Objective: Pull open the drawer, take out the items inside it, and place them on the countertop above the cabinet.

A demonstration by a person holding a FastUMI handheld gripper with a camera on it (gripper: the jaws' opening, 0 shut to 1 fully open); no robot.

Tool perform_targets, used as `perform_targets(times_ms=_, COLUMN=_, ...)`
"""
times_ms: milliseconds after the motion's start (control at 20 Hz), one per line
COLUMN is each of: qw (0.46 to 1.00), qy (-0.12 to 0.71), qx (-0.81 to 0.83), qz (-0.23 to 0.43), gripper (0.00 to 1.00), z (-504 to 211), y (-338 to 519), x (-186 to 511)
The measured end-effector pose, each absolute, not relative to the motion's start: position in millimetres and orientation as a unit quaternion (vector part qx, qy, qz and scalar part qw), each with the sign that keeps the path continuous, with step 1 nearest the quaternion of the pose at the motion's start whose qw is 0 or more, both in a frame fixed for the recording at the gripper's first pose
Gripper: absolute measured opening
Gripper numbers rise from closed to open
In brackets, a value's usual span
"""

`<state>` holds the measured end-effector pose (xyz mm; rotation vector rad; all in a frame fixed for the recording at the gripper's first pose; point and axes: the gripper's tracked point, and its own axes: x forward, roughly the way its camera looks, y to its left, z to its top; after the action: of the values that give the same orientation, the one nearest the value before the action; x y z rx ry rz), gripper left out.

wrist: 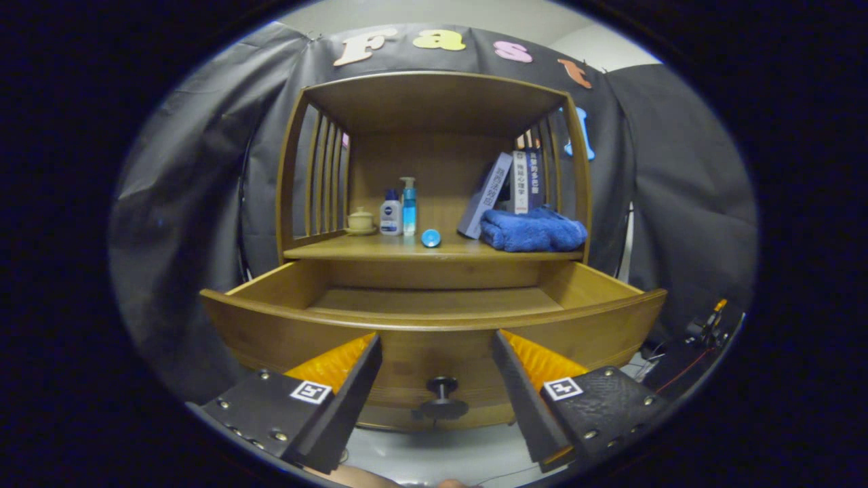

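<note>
Wooden drawer (pixel 434 318) is pulled out below the countertop (pixel 380 249), inside looks bare from this angle. Gripper (pixel 436 347) fingers spread apart, holding nothing, w/ the knob (pixel 441 393) between them, not touched. On the countertop: cup (pixel 360 220), two bottles (pixel 399 211), blue cap (pixel 430 238), books (pixel 512 186), blue towel (pixel 534 230).

Wooden cabinet (pixel 434 102) showing a smooth, slightly glossy finish, drawer (pixel 434 325) looking like the same wood, dark knob (pixel 442 396) shining a little (material unclear), blue towel (pixel 532 230) appearing as soft fluffy cloth, bottles (pixel 400 211) looking like glossy plastic, gripper (pixel 437 359) fingers spread wide, showing ribbed pads.
</note>
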<state>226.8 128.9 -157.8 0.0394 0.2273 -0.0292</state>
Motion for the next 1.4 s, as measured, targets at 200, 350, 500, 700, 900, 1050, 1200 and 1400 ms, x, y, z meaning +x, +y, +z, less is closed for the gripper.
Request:
perform_targets(times_ms=200, qw=0.994, qy=0.11, qx=0.016, qz=-0.011, gripper=0.99, z=-159.4, y=125.5, x=235.0)
perform_targets(times_ms=350, qw=0.994, qy=0.109, qx=0.024, qz=-0.001, gripper=0.99, z=-159.0, y=123.0, x=242.1)
perform_targets(times_ms=500, qw=0.995, qy=0.099, qx=0.023, qz=0.003, gripper=0.99, z=-151.7, y=119.2, x=252.9)
perform_targets(times_ms=700, qw=0.994, qy=0.106, qx=0.02, qz=0.001, gripper=0.99, z=-152.9, y=122.5, x=271.9)
perform_targets(times_ms=900, qw=0.994, qy=0.109, qx=0.019, qz=-0.002, gripper=0.99, z=-164.8, y=127.7, x=304.7)
perform_targets(times_ms=1050, qw=0.994, qy=0.109, qx=0.018, qz=0.002, gripper=0.99, z=-167.2, y=128.9, x=320.4)
perform_targets(times_ms=1200, qw=0.994, qy=0.112, qx=0.016, qz=0.001, gripper=0.99, z=-169.3, y=130.6, x=333.8)
perform_targets(times_ms=1400, qw=0.994, qy=0.11, qx=0.002, qz=0.0, gripper=0.99, z=-172.5, y=131.9, x=352.7)
